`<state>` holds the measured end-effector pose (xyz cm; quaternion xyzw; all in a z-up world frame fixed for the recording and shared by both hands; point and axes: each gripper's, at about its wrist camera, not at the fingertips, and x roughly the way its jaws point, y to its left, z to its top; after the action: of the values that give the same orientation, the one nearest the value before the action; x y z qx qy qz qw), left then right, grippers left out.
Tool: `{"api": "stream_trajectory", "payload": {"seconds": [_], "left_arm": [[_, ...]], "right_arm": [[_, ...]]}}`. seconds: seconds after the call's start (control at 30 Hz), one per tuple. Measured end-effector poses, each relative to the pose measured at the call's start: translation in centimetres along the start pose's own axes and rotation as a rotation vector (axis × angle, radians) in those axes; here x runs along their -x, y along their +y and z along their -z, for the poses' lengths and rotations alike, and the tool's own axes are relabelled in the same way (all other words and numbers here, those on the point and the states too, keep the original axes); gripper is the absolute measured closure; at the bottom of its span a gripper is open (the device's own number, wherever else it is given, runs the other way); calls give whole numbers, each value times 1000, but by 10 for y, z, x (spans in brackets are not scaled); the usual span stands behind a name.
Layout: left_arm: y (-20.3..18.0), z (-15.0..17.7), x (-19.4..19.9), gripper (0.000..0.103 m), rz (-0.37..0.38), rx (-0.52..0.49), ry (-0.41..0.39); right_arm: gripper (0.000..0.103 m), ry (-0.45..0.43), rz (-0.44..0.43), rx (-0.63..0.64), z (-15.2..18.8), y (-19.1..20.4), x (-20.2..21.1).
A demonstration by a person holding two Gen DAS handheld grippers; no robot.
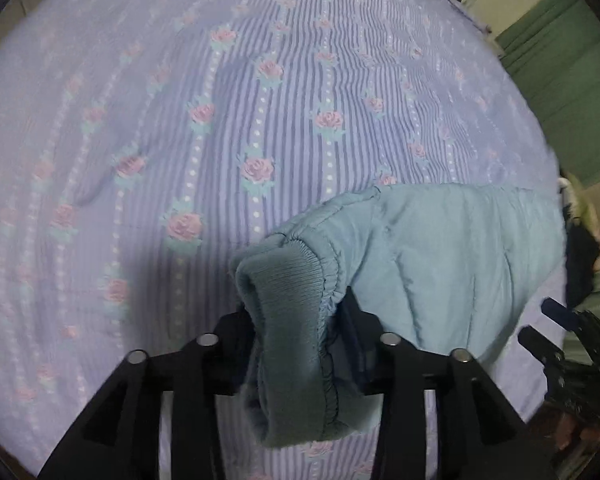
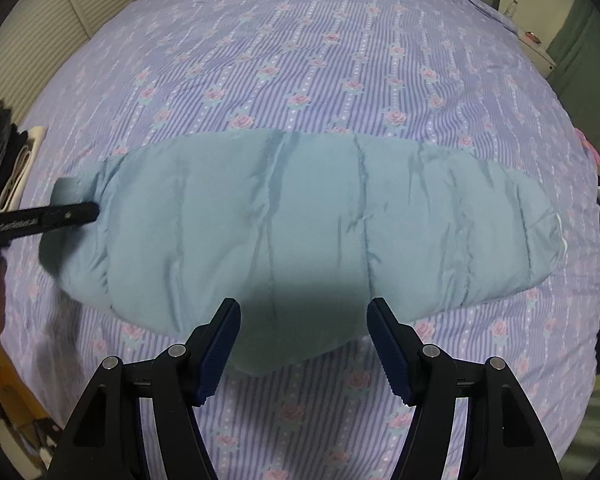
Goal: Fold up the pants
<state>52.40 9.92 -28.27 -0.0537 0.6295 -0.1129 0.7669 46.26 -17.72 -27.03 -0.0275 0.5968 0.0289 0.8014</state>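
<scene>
Left gripper [image 1: 296, 344] pinches the ribbed cuff [image 1: 288, 320] of the pale-blue quilted pants [image 2: 300, 216] at nine o'clock; right gripper [image 2: 302, 344] hovers wide; legs seemingly stacked, crosswise fold left.

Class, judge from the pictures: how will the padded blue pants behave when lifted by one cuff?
Probably floppy: the pants crease and sag over the bedspread. Likely light for their bulk, given the puffy quilted panels. The ribbed cuff, bunched in the left tool, should grip better than the smooth shell.
</scene>
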Motion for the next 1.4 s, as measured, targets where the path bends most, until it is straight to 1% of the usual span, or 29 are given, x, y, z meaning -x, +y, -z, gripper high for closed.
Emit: {"api": "stream_trajectory", "payload": {"seconds": [0.03, 0.07, 0.13, 0.17, 0.23, 0.27, 0.4, 0.47, 0.5, 0.6, 0.73, 0.8, 0.87, 0.9, 1.0, 1.07, 1.13, 1.2, 1.23, 1.27, 1.4], "left_arm": [[-6, 3, 8, 47, -43, -12, -30], [-11, 7, 16, 42, -84, -25, -60], [-20, 20, 35, 41, -148, -50, -113], [-19, 27, 42, 41, -154, -51, -124], [-24, 43, 52, 41, -143, -54, -137], [-28, 52, 55, 41, -124, -57, -142], [-37, 75, 48, 43, -86, -83, -129], [-38, 80, 38, 49, -79, -77, -107], [-37, 80, 32, 52, -79, -68, -97], [-32, 75, 18, 52, -104, -46, -82], [-16, 64, 0, 51, -113, 34, -41], [-10, 61, -5, 50, -117, 52, -30], [-7, 59, -8, 48, -123, 46, -27], [-7, 57, -10, 45, -130, 41, -26], [-4, 56, -13, 44, -132, 39, -20], [0, 59, -13, 43, -137, 35, -17], [-2, 60, -15, 42, -153, 19, -18], [-8, 59, -18, 42, -165, 7, -21], [-10, 58, -19, 42, -168, 5, -22], [-12, 57, -21, 42, -168, 7, -23], [-13, 54, -26, 41, -161, 17, -15]], "right_arm": [[36, -3, -11, 3, 4, 0, 2], [36, -10, -26, 4, 9, -1, 6], [36, -25, -49, 4, 17, -2, 11], [36, -29, -63, 9, 23, -3, 14], [36, -28, -85, 21, 31, -3, 16], [36, -25, -106, 31, 37, -3, 16], [38, 2, -160, 66, 49, -1, 2], [43, 20, -179, 68, 52, 1, -7], [45, 39, -192, 68, 53, 3, -15], [46, 63, -198, 79, 53, 8, -33], [46, 71, -226, 80, 41, 13, -46], [46, 63, -231, 68, 32, 14, -47], [46, 38, -246, 59, 26, 14, -43], [46, 25, -251, 53, 24, 14, -39], [46, 7, -269, 49, 23, 16, -38], [46, 27, -272, 56, 29, 15, -44], [46, 65, -277, 61, 39, 15, -55], [49, 77, -282, 67, 46, 17, -59], [54, 71, -280, 74, 47, 17, -58], [54, 58, -273, 82, 45, 18, -56], [54, 6, -289, 68, 37, 16, -49]]}}
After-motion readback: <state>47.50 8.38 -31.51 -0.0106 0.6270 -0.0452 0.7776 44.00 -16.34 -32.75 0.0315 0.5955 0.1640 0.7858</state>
